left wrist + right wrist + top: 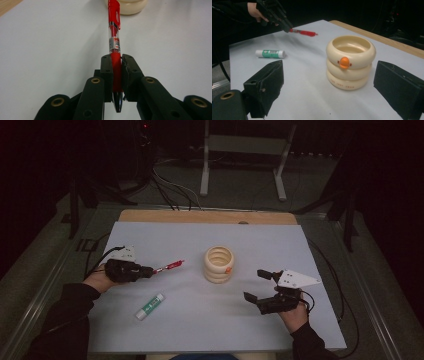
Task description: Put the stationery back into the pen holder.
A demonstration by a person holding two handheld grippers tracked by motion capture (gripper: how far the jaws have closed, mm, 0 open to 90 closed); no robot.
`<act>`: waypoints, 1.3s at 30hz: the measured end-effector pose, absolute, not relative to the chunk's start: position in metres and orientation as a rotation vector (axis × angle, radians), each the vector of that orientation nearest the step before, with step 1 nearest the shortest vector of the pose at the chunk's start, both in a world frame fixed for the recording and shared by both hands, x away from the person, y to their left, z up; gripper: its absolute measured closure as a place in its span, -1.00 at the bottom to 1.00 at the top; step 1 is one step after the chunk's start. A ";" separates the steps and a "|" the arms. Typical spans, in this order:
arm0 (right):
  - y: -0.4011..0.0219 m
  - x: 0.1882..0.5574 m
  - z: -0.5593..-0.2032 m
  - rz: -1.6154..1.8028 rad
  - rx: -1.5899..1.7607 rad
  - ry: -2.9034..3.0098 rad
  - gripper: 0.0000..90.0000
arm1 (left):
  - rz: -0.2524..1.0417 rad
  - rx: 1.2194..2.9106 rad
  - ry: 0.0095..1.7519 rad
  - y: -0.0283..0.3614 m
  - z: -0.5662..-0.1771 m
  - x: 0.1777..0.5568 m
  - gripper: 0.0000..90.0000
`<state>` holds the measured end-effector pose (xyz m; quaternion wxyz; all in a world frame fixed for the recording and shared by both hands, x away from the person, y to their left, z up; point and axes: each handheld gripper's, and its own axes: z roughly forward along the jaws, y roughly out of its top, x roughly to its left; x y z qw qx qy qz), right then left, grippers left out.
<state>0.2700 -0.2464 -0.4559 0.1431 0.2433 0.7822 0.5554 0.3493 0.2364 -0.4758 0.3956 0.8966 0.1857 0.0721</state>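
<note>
Meanwhile, left tongs (117,75) clamp the red pen (114,37); right tongs (327,87) gape empty.

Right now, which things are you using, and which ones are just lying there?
In use: the red pen, clamped in the left gripper; the cream holder, likely where the pen goes; the right gripper, open near it.
Lying about: the glue stick.
</note>
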 end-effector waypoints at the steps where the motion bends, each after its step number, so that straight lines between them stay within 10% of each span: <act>1: -0.246 0.270 -0.456 1.607 0.690 2.267 -0.83 | 0.172 2.277 0.456 0.233 -0.474 0.348 0.81; 27: -0.192 0.279 -0.444 1.426 0.501 2.585 -0.81 | 0.050 2.366 0.136 0.162 -0.462 0.319 0.81; 39: -0.157 0.288 -0.443 1.218 0.403 2.764 -0.26 | 0.008 2.395 0.050 0.136 -0.465 0.314 0.81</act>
